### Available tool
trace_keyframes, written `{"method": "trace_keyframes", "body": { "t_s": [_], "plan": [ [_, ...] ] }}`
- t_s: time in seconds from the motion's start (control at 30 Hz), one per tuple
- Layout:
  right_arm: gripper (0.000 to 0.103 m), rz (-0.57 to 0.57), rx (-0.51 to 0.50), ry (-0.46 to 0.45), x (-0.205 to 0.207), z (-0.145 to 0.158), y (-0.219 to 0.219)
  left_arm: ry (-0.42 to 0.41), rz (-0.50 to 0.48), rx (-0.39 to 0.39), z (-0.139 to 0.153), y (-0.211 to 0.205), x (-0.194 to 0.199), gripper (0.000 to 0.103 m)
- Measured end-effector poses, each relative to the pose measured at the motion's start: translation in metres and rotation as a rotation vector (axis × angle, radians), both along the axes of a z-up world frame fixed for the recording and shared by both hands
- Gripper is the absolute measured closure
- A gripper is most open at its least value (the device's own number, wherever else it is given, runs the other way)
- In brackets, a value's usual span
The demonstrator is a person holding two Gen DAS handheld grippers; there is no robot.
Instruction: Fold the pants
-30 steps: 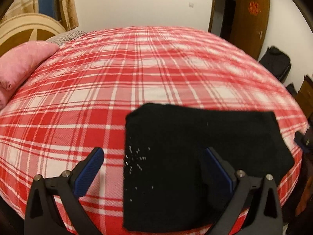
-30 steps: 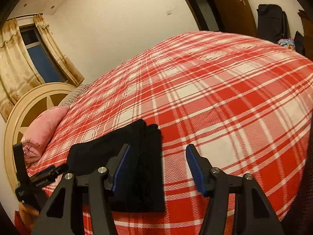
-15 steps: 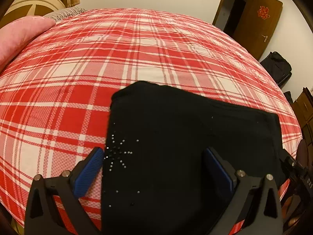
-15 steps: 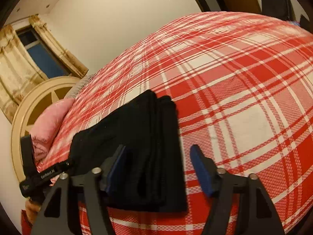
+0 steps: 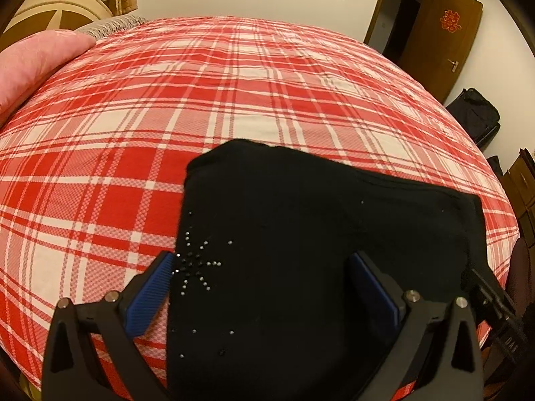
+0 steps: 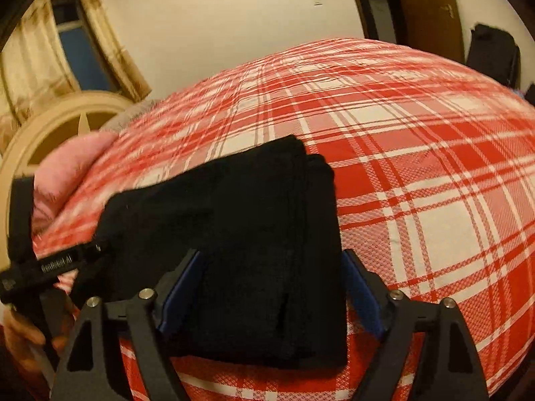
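Note:
Black pants [image 5: 301, 240], folded into a thick rectangle with a small rhinestone star near one edge, lie on the red and white plaid bed near its front edge. They also show in the right wrist view [image 6: 234, 234] as a stacked bundle. My left gripper [image 5: 264, 267] is open, its blue pads straddling the left part of the bundle. My right gripper [image 6: 271, 267] is open, its pads on either side of the bundle's right end. Neither grips the cloth. The left gripper's body [image 6: 50, 264] shows at the right wrist view's left edge.
The plaid bed [image 5: 234, 83] stretches away behind the pants. A pink pillow [image 5: 33, 63] lies at the far left by a round cream headboard [image 6: 67, 117]. A brown door [image 5: 444, 33] and a dark bag [image 5: 474, 117] are at the right.
Both grippers have moved in over the folded pants and now straddle the bundle. Both stay open. The pants have not visibly moved.

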State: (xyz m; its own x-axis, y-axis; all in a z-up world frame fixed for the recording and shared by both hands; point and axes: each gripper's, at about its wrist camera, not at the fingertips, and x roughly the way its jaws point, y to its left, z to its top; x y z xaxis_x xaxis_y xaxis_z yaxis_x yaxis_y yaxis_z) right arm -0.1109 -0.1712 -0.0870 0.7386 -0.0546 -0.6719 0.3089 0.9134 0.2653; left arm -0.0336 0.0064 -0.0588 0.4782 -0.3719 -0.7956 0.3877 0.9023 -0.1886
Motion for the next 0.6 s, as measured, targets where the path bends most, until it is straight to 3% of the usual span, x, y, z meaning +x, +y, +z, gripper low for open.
{"method": "trace_keyframes", "body": {
  "t_s": [0.17, 0.23, 0.43, 0.6],
  "plan": [
    [0.045, 0.033, -0.026, 0.01, 0.0, 0.004, 0.006, 0.008, -0.006, 0.0, -0.001, 0.001, 0.0, 0.0],
    [0.049, 0.044, -0.031, 0.01, 0.0, 0.005, 0.008, 0.012, -0.001, -0.001, -0.002, 0.001, 0.001, 0.0],
    [0.049, 0.039, -0.015, -0.002, -0.002, 0.004, 0.007, 0.017, 0.001, -0.005, -0.002, 0.002, 0.0, 0.0],
    [0.041, 0.014, 0.061, -0.026, -0.008, 0.009, -0.007, 0.017, -0.001, -0.009, -0.002, 0.002, 0.0, 0.0]
  ]
}}
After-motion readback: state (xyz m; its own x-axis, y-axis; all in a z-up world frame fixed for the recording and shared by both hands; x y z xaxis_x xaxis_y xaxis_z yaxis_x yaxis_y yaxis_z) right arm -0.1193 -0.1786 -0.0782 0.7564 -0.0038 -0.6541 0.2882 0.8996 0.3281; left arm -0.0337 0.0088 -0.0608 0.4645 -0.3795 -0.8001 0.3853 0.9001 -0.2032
